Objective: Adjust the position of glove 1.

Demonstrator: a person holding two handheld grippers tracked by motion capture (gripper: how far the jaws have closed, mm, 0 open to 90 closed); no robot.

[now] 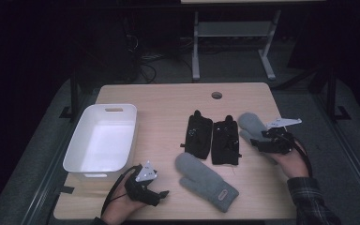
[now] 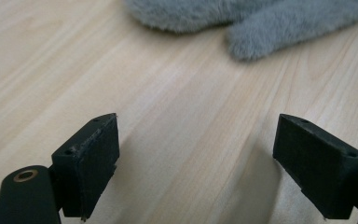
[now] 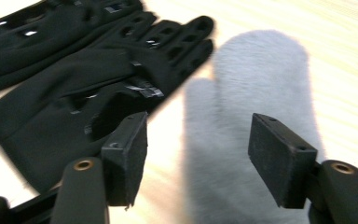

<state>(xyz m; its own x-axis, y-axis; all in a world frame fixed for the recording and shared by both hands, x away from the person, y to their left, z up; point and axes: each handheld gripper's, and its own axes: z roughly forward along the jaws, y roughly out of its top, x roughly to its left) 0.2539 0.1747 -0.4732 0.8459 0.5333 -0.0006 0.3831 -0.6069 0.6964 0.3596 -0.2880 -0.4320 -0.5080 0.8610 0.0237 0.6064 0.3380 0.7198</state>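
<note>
Four gloves on the counter (image 1: pixel 168 98): two grey mittens, two black gloves. One white bin (image 1: pixel 104 138) too, sitting at nine o'clock from the gloves, near the counter's left edge.

The black pair lies side by side at the middle, left black glove (image 1: pixel 198 134) and right black glove (image 1: pixel 225 139), touching or very nearly so. The near mitten (image 1: pixel 205 180) lies at six o'clock from them, cuff angled toward five o'clock. The far mitten (image 1: pixel 255 129) sits at three o'clock from the black pair, partly under the right gripper (image 1: pixel 262 137).

Right gripper comes in from four o'clock, jaws spread wide. In the right gripper view the far mitten (image 3: pixel 256 121) lies straight between and beyond the jaws, its tip at twelve o'clock, with the right black glove (image 3: pixel 88 98) at ten o'clock, just beside the mitten; nothing is pinched.

Left gripper (image 1: pixel 161 193) rests low at the counter's front edge, at nine o'clock from the near mitten, apart from it. Its jaws stand wide open over bare wood in the left gripper view, with the near mitten (image 2: pixel 251 21) at twelve to one o'clock, well beyond the tips. Behind the counter, a grey frame (image 1: pixel 234 42) stands on the floor.
</note>
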